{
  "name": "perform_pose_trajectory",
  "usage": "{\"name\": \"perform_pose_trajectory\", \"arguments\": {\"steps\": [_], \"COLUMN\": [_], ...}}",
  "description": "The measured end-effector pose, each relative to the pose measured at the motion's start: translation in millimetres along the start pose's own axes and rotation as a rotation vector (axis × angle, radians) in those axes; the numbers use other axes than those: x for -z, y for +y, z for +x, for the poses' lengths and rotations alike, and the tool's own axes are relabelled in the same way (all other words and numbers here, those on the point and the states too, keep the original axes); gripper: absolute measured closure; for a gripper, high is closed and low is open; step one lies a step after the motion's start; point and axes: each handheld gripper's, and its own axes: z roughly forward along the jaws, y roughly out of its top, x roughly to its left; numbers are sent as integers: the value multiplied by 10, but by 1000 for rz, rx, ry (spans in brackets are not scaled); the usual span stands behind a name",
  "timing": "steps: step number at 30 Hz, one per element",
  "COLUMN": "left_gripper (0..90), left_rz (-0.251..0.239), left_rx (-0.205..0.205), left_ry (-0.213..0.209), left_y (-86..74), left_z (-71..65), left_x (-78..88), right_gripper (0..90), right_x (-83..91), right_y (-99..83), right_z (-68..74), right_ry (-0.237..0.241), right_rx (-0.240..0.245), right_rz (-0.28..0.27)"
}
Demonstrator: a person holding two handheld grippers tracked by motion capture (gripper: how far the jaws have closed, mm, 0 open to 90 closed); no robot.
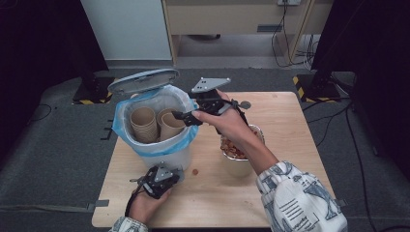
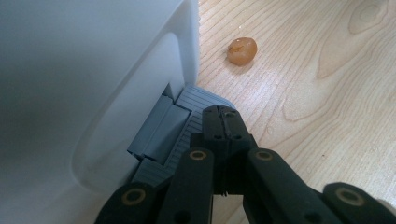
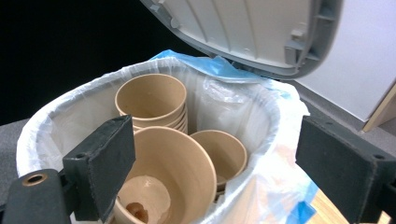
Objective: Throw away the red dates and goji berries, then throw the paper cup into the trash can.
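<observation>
At the left of the table point(image 1: 290, 116) stands a white bin point(image 1: 162, 157) lined with a clear and blue bag point(image 1: 186, 137), its grey lid point(image 1: 144, 80) tipped up and back. Inside the bin sit brown paper cups point(image 1: 144, 123), one a stack near the far wall, others leaning beside it. In the right gripper view the nearest cup point(image 3: 175, 172) lies tilted toward the camera with a bit of brown residue at its bottom.

Low in front of the bin, the left gripper point(image 2: 225, 122) has its jaws closed together with nothing between them, the tips resting on the grey pedal point(image 2: 184, 126) at the bin's foot. Just to the right of it a small orange-brown crumb point(image 1: 195, 171) lies on the bare wood.

Farther right, the right gripper point(image 1: 183, 116) hangs over the bin's near rim, pointing into the opening. Its jaws stand wide apart with nothing between them, and the cup sits below them inside the bag.

Behind the right forearm stands a bowl point(image 1: 241, 166) holding reddish-brown food scraps point(image 1: 232, 147), near the bin but apart from it.
</observation>
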Motion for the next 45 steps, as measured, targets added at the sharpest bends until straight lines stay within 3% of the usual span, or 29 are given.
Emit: {"name": "perform_pose_trajectory", "arguments": {"steps": [24,45], "left_gripper": [899,898], "left_rz": [-1,-4], "left_rx": [0,6], "left_ry": [1,-2], "left_y": [-1,-3], "left_z": [-2,0], "left_x": [0,1], "right_gripper": [112,111], "right_x": [241,619], "right_y": [-84,-228], "right_z": [-210,-502], "right_ry": [-64,-156], "right_rx": [-28,-65], "right_rz": [-10,-23]}}
